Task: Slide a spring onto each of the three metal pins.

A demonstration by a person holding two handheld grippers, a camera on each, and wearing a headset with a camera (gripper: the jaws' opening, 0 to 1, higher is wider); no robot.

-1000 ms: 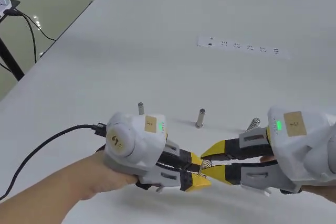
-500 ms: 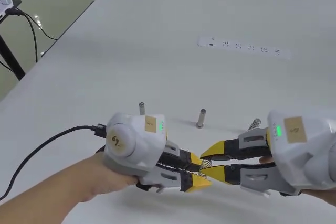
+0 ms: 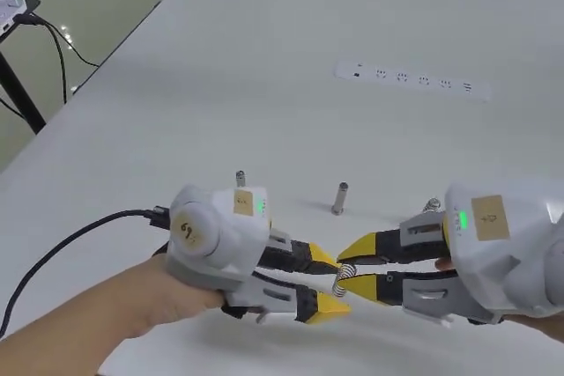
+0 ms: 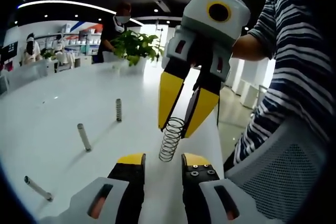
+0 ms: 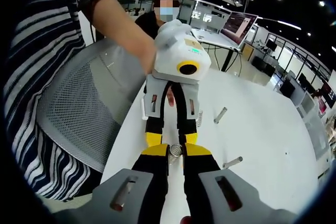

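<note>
A small coiled steel spring (image 4: pixel 170 139) is pinched at one end between the yellow-tipped jaws of the right gripper (image 5: pixel 176 153), which are pressed together on it. The spring's free end is pointed at the left gripper (image 4: pixel 164 161), whose yellow-tipped jaws are spread, one on either side of that end; contact with the coil cannot be made out. The two grippers are held tip to tip, just above the white workbench (image 3: pixel 264 85). Beyond the jaw tips three short upright metal pins are seen: a bare one (image 3: pixel 241 179) past the left gripper, a bare one (image 3: pixel 340 198) beyond the tips, and a spring-covered one (image 3: pixel 431 206) just behind the right gripper.
</note>
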